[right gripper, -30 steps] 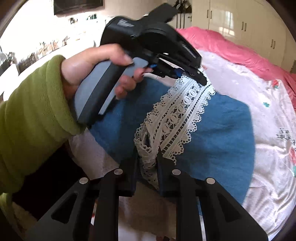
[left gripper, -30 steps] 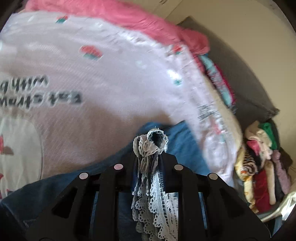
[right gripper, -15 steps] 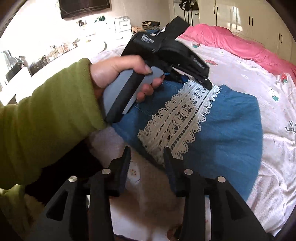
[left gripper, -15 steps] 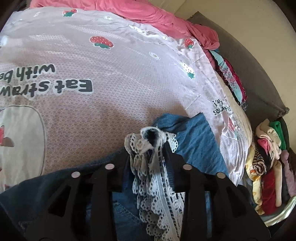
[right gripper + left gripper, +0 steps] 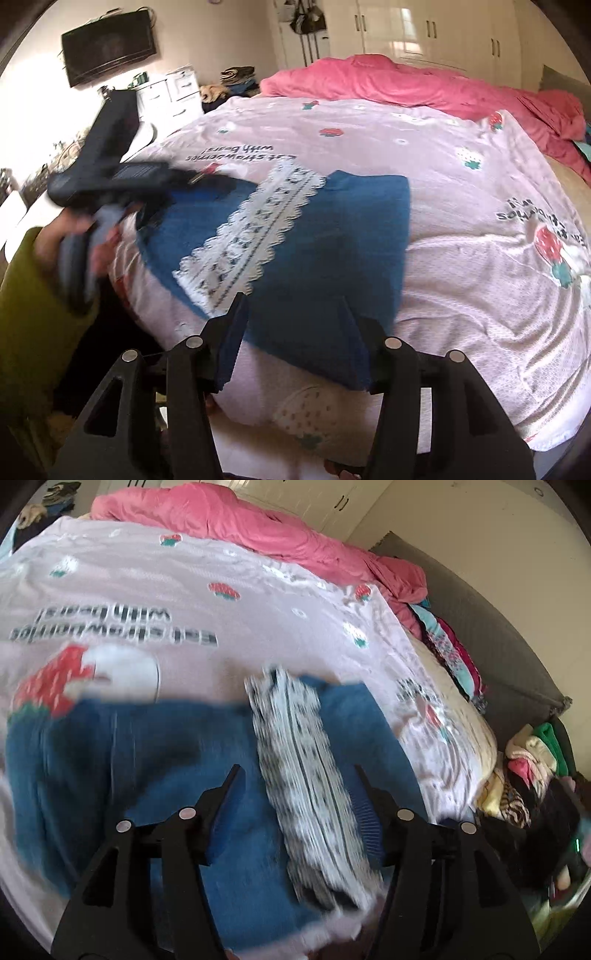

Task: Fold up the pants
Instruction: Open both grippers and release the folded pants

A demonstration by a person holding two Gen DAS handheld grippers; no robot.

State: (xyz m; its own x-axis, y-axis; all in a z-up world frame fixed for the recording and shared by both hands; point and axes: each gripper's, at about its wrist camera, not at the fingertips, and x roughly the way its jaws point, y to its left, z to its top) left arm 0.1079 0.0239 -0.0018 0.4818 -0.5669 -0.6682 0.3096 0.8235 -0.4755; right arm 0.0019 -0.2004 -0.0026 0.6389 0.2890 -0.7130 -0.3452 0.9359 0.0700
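Note:
The blue denim pants (image 5: 332,251) lie flat on the pink strawberry bedspread (image 5: 461,206), with a white lace strip (image 5: 251,236) running down them. In the left wrist view the pants (image 5: 147,760) and the lace strip (image 5: 303,775) are blurred. My left gripper (image 5: 295,771) is open and empty just above the pants. It also shows in the right wrist view (image 5: 218,181), held by a hand in a green sleeve. My right gripper (image 5: 293,301) is open and empty over the pants' near edge.
A crumpled pink duvet (image 5: 406,81) lies at the far side of the bed. A grey headboard (image 5: 480,627) and a pile of clothes (image 5: 532,775) are at the right in the left wrist view. White drawers (image 5: 170,92) and a wall television (image 5: 109,46) stand beyond the bed.
Both grippers have let go of the lace strip and opened. The pants now lie flat on the bed. Both grippers have drawn back from the cloth.

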